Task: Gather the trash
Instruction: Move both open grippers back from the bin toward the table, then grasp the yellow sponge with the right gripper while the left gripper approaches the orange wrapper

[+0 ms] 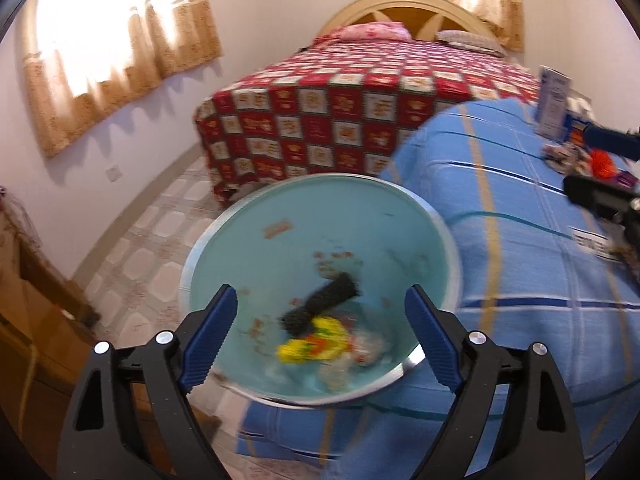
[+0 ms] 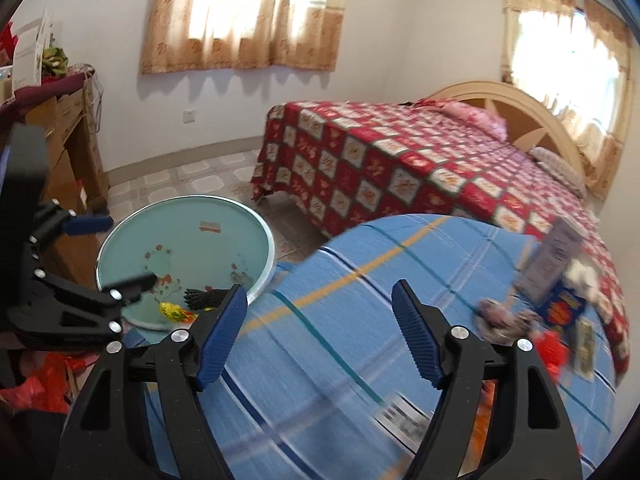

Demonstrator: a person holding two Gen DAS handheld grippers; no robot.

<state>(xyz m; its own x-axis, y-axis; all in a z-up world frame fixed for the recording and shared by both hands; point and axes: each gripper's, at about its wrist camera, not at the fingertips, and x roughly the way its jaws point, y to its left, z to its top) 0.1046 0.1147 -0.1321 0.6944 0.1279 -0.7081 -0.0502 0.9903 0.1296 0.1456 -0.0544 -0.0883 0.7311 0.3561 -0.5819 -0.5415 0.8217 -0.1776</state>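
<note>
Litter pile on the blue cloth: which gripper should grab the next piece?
Right. The right gripper is open over the blue cloth facing the litter pile; the left gripper hangs open above the bin.

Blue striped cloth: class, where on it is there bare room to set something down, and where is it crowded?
The blue striped cloth lies bare between the teal bin and the clutter: the broad middle stretch ahead of the right hand-held gripper. It is crowded at the far right edge, around the blue box, red scraps and white carton.

White walls, curtained sunlit windows, tiled floor, a bed under red checked quilt.
</note>
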